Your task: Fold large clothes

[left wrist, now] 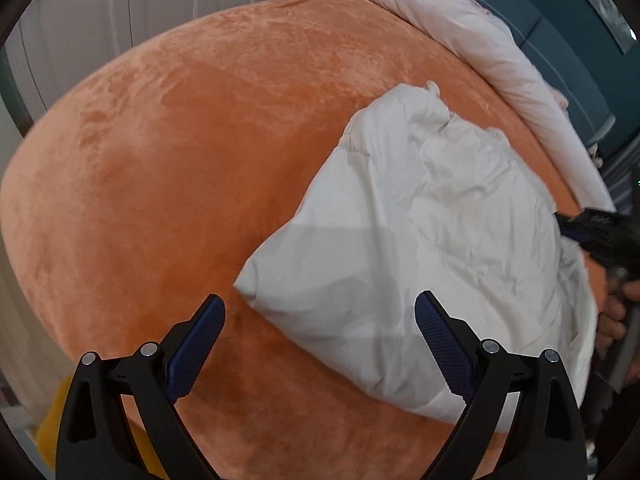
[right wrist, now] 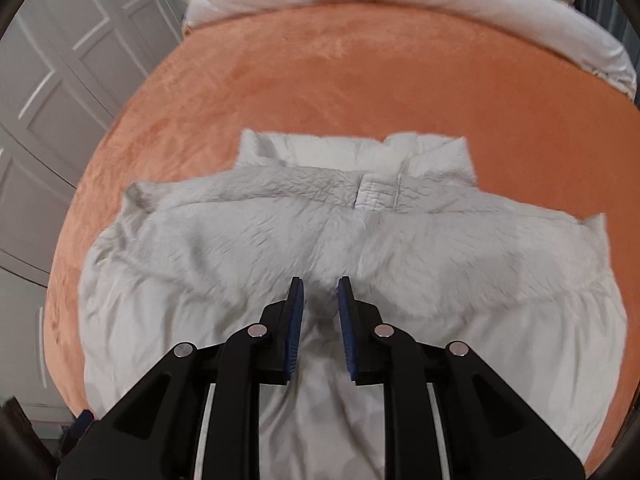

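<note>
We have the big puffy white jacket [right wrist: 320,240] lying flat on the soft orange bed [left wrist: 160,160], our left gripper [left wrist: 320,332] wide open and empty above it, and our right gripper [right wrist: 320,304] nearly closed, holding nothing we can see.

left gripper [left wrist: 320,316]: matte black linkage arms, lower frame | fingers [left wrist: 442,344] faced with dark-blue cross-hatched pads | round silver pivot screws, two per side | right gripper [right wrist: 320,300]: same black arms, blue ribbed pads, silver screws, pale strips along lower arms | hand [left wrist: 614,316]: right edge, bare fingers, dark handle
</note>
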Motion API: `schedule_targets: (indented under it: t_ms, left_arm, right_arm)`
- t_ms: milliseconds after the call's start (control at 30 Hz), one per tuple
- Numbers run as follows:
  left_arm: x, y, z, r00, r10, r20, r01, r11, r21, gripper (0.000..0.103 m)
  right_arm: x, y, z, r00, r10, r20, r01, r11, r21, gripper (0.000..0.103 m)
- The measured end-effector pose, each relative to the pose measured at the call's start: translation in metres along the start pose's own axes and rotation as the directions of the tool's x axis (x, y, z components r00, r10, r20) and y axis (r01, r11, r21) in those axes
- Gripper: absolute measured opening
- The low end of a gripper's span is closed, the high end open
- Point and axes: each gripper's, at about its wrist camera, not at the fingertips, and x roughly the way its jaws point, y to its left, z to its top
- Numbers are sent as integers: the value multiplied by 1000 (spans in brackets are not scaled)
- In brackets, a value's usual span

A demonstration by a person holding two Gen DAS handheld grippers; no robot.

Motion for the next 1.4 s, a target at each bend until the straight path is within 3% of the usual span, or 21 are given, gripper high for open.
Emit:
schedule_targets:
  t_ms: [100, 233, 400, 467, 533, 567, 600, 633, 700, 800, 933, 1067, 1133, 1200, 1233, 1267, 1333, 1400]
  left_arm:
    - [9, 6, 1, 997, -72, -32, 69, 995, -74, 94]
    - [27, 9, -2, 990, -121, -67, 110, 982, -153, 94]
    - [42, -12, 12, 987, -157, -44, 150, 980, -132, 96]
    - [48, -21, 20, 975, -215, -59, 204, 967, -150, 83]
    - [42, -38, 26, 970, -237, -56, 228, 965, -132, 55]
    - [35, -44, 29, 967, -251, -41, 245, 964, -107, 46]
    - [23, -54, 32, 965, -263, -24, 261, 963, -65, 25]
    - [15, -59, 33, 964, -266, -15, 265, 963, -36, 18]
    - [-11, -73, 33, 960, -279, 25, 278, 960, 35, 15]
    - [-43, -91, 28, 952, -300, 68, 291, 950, 117, 12]
    - [-76, -118, 19, 937, -330, 112, 302, 929, 213, 11]
    - [-106, -165, -1, 919, -384, 92, 331, 876, 350, 11]
    - [-112, -196, -16, 919, -388, 75, 317, 837, 445, 11]
    - [-113, -231, -36, 920, -388, 56, 298, 786, 542, 11]
    - [-111, -250, -45, 919, -393, 38, 301, 759, 578, 11]
    - [-108, -261, -50, 914, -404, 24, 313, 743, 591, 11]
    - [-104, -289, -62, 905, -425, -21, 340, 692, 637, 11]
    - [-97, -312, -75, 907, -418, -50, 337, 648, 683, 11]
  right_arm:
    - [39, -4, 5, 997, -8, -78, 8, 1000, 0, 17]
    - [61, -5, 8, 998, 3, -66, -2, 1000, 14, 15]
    - [64, -5, 4, 999, 4, -42, -4, 1000, -15, 14]
    - [61, -7, 4, 999, 22, -36, -22, 1000, -9, 14]
    - [52, -13, 3, 998, 52, -30, -52, 999, -8, 14]
    - [40, -18, -1, 998, 62, -28, -62, 998, -5, 15]
    - [31, -19, -4, 998, 68, -19, -68, 998, -4, 16]
    - [17, -19, -8, 997, 78, 4, -78, 997, -9, 17]
    - [-26, -27, -31, 992, 102, 77, -99, 994, -40, 17]
    - [-67, -44, -71, 987, 120, 103, -114, 991, -67, 14]
    - [-56, -56, -122, 982, 189, -17, -190, 980, -56, 3]
    - [-30, -41, -139, 974, 225, -30, -226, 972, -55, 0]
    - [-22, -37, -140, 969, 244, -28, -245, 968, -50, 0]
    - [-18, -45, -141, 952, 307, -20, -307, 952, -8, 0]
    - [-16, -53, -142, 937, 350, -12, -350, 936, 23, 0]
    - [-16, -70, -146, 903, 431, 3, -429, 899, 86, 0]
    - [-25, -98, -155, 854, 518, 42, -517, 838, 178, 0]
    - [-43, -123, -167, 833, 544, 99, -552, 807, 211, 0]
